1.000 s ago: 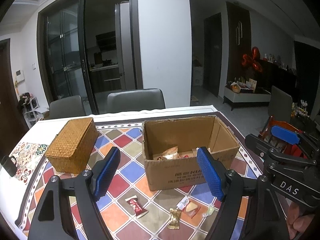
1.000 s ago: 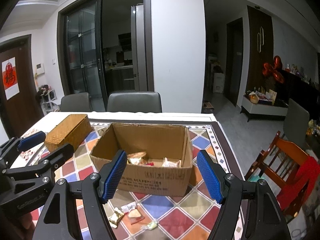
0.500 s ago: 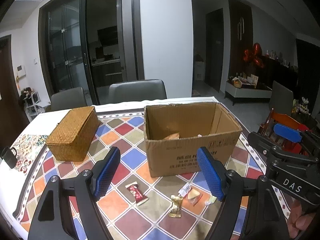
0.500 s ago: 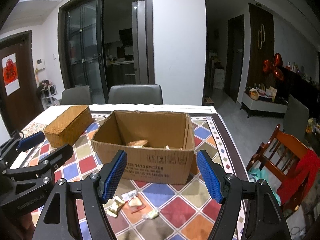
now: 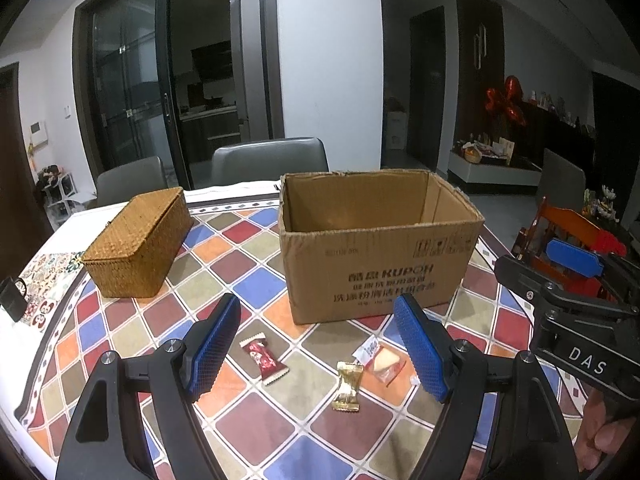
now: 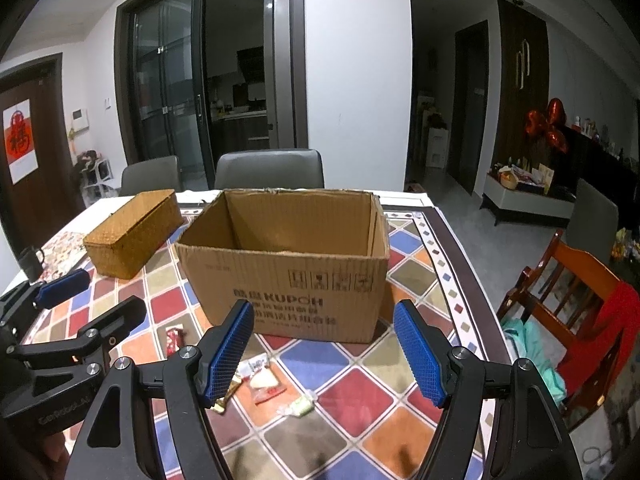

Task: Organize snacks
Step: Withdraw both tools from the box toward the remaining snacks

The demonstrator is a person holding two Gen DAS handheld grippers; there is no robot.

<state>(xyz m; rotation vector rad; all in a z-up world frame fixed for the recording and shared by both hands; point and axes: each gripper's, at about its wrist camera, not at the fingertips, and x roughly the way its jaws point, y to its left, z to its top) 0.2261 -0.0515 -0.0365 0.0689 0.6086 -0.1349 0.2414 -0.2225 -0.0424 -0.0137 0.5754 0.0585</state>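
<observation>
Four wrapped snacks (image 5: 347,372) loose on the bench (image 5: 256,420), near the open cardboard box (image 5: 376,248); left hand-held gripper (image 5: 316,350) and right hand-held gripper (image 6: 324,354) both open, empty, poised above for pickup.

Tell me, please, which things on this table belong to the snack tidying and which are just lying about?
Belong to the job:
- cardboard box
- red snack
- gold snack
- clear packet
- green sweet
- left gripper, open
- right gripper, open

Just lying about:
- wicker box, lid closed
- black mug
- grey chairs
- wooden chair
</observation>
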